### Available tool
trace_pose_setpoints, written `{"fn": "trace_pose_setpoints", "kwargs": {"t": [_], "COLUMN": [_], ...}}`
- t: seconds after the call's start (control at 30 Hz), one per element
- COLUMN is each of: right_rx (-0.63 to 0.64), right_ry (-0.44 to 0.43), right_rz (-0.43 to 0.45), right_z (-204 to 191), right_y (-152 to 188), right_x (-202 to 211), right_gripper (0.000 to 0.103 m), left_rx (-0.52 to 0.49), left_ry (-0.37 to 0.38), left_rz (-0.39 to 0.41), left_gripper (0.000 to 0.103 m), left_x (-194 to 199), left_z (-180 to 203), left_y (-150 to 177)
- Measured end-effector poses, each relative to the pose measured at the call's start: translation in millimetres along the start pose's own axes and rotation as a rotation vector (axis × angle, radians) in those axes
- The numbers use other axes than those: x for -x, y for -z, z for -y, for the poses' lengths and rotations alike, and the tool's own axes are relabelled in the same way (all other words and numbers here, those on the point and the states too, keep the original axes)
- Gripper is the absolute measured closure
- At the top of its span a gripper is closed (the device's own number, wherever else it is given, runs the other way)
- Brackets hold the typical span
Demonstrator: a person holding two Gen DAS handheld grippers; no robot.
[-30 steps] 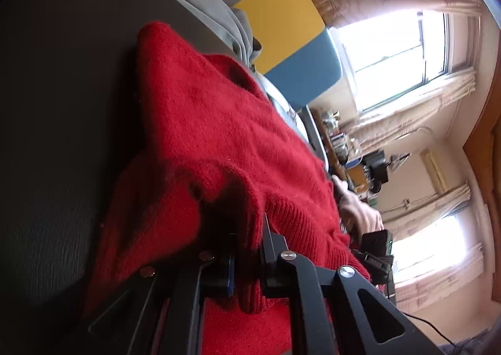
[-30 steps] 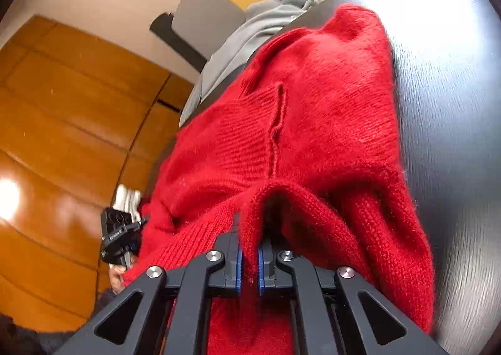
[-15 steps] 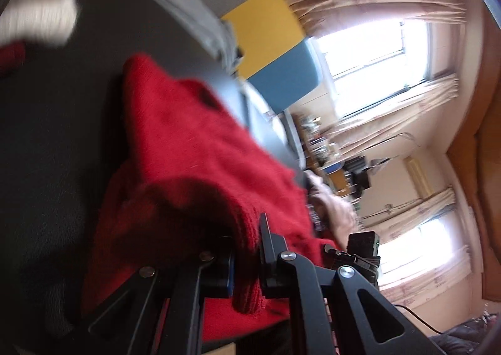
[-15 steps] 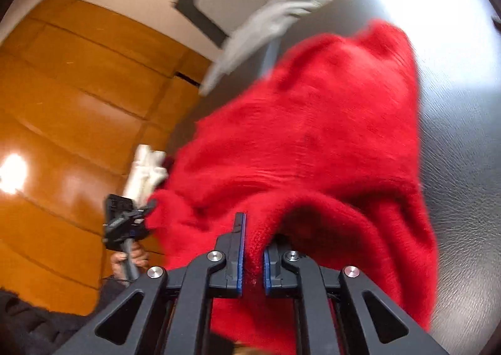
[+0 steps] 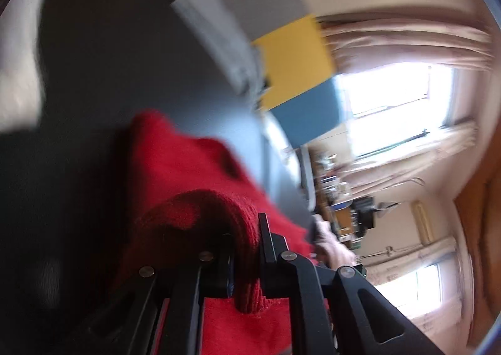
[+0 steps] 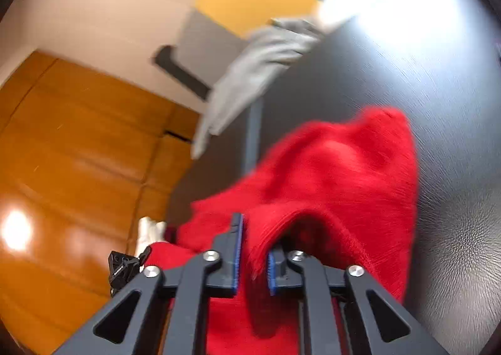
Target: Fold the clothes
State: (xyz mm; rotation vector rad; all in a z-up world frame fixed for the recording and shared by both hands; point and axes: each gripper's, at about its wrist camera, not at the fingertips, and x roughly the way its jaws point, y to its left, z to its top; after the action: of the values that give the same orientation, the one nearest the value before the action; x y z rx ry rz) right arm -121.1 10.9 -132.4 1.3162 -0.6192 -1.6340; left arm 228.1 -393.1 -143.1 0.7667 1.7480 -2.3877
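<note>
Ahead of your right gripper [image 6: 253, 256], its fingers set a little apart around a ribbed fold, the red sweater [image 6: 328, 173] bunches high and blocks the direct path. To its right the dark table [image 6: 454, 151] lies bare and open for passage. A grey garment [image 6: 250, 73] hangs over the far table edge, well apart from the sweater. Your left gripper [image 5: 247, 256] is closed on a thick sweater fold that fills the gap between its fingers. Beyond it, bare tabletop runs up to pale folded cloth [image 5: 200, 10] at the far edge. A white blurred shape [image 5: 18, 73] crowds the left margin.
</note>
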Motion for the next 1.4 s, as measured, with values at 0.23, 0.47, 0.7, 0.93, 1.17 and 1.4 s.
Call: {"fn": "trace_pose_setpoints", "kwargs": {"t": [0.23,0.47,0.7,0.93,1.17,1.4], "right_rx": [-0.079,-0.118,-0.224,-0.059,0.461,0.312], "right_ry": [-0.166,-0.239,-0.258,-0.084,0.335,0.042], "right_rz": [0.042,0.084,0.205,0.203,0.118,-0.114], "right_z": [13.6,10.1,27.3,4.7,-39.0,-29.8], "right_y": [12.8,9.5,0.2,5.2,33.9,33.9], "right_x": [16.7,23.1,30.4,46.8,63.8,30.7], "right_gripper": [0.042,0.015,0.013,0.011,0.031,0.022], "left_rx": [0.108,0.111,0.222,0.189,0.189,0.165], "left_ry": [0.089,0.215,0.169,0.119,0.075,0.062], "left_rz": [0.018,-0.025,0.042,0.017,-0.003,-0.008], "left_gripper": [0.091,0.087,0.075,0.064,0.062,0.062], "left_x": [-6.8,-1.8,-1.7,3.0,-0.6,-7.2], "left_z": [-24.6,0.6,-15.6,-11.9,-13.9,-14.4], "left_y": [-2.5,-10.1,-25.2,-24.2,-30.4,-30.5]}}
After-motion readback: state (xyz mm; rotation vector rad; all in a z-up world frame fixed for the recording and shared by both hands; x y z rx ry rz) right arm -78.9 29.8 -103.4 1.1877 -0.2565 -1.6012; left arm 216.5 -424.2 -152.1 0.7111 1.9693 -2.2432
